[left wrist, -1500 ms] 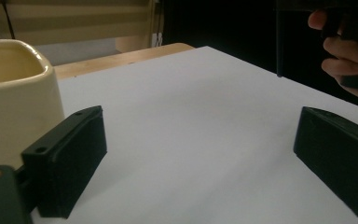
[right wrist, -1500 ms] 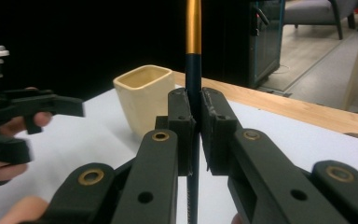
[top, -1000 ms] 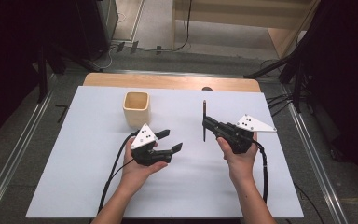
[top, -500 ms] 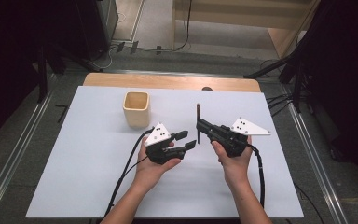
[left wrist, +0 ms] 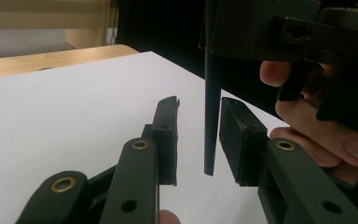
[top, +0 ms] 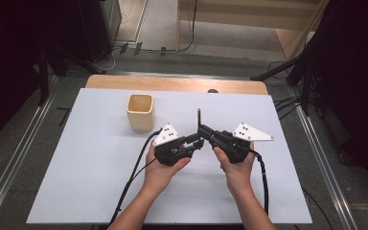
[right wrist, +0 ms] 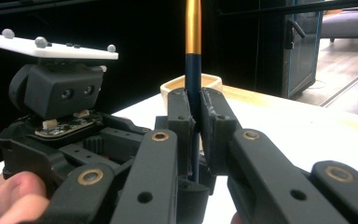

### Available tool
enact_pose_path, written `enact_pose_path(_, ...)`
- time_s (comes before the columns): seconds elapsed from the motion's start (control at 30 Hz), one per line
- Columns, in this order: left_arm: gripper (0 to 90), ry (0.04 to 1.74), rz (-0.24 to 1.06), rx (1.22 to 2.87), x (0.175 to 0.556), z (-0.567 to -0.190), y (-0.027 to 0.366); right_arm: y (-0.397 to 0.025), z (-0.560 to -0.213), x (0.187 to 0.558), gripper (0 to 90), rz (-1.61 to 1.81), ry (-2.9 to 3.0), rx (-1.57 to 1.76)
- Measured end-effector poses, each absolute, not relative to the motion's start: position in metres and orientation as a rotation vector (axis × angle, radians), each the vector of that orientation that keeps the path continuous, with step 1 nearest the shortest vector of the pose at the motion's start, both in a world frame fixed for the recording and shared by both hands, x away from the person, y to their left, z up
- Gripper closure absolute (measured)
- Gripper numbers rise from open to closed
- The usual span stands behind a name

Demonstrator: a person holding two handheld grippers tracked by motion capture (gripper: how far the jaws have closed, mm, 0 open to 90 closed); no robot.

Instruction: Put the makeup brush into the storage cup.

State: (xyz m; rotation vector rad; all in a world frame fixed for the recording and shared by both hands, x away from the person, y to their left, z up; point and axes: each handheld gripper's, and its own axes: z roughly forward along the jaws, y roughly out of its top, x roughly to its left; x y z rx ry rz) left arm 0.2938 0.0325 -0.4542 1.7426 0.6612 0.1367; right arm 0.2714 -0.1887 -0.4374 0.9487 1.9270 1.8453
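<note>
The right tongs (top: 200, 130) are clenched on a slim dark pen (top: 199, 120), gripping it partway along its length. In the right gripper view the pen (right wrist: 193, 70) stands upright between the two closed jaws, its dark barrel pinched there and a golden-orange section rising above them, while its lower end runs down behind the jaws.

The left tongs (top: 197, 142) sit just beside the right tongs, tip to tip, at the middle of the white table (top: 91, 177). In the left gripper view the left tongs (left wrist: 198, 140) are released, jaws spread apart, and the lower tapered end of the pen (left wrist: 210, 116) hangs down into the gap between them, nearer the right-hand jaw; whether it touches that jaw cannot be told. The pen's tip ends above the table surface, level with the lower part of the jaws. The right hand (left wrist: 317, 135) and its gripper body loom just above and beyond the left tongs.

A beige square cup (top: 140, 111) stands upright on the table beyond the left tongs, well apart from them; in the right gripper view the cup (right wrist: 175, 88) appears directly behind the held pen.
</note>
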Motion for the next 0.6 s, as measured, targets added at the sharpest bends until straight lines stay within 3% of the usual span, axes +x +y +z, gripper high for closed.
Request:
enact_pose_path(0.17,75.4,0.660,0.118,1.738,0.2929,-0.4539,0.0304,-0.1881,-0.4378,0.2706,84.3,1.843,1.921,0.947)
enact_pose_path(0.27,84.2,0.664,0.147,1.755,0.2926,-0.4537,0.0299,-0.1872,-0.4384,0.2704,84.3,1.839,1.923,0.948)
enact_pose_path(0.43,85.7,0.648,0.145,1.779,0.2927,-0.4533,0.0295,-0.1876,-0.4390,0.2715,83.3,1.835,1.936,0.960)
enact_pose_path(0.47,85.8,0.642,0.146,1.782,0.2921,-0.4536,0.0289,-0.1883,-0.4382,0.2721,77.5,1.839,1.938,0.970)
enact_pose_path(0.5,85.8,0.642,0.146,1.782,0.2921,-0.4536,0.0289,-0.1883,-0.4382,0.2721,77.5,1.839,1.938,0.970)
enact_pose_path(0.53,85.8,0.627,0.159,1.805,0.2901,-0.4549,0.0270,-0.1902,-0.4350,0.2732,61.4,1.855,1.922,1.015)
enact_pose_path(0.6,85.8,0.617,0.164,1.819,0.2887,-0.4560,0.0258,-0.1918,-0.4329,0.2734,63.1,1.866,1.916,1.035)
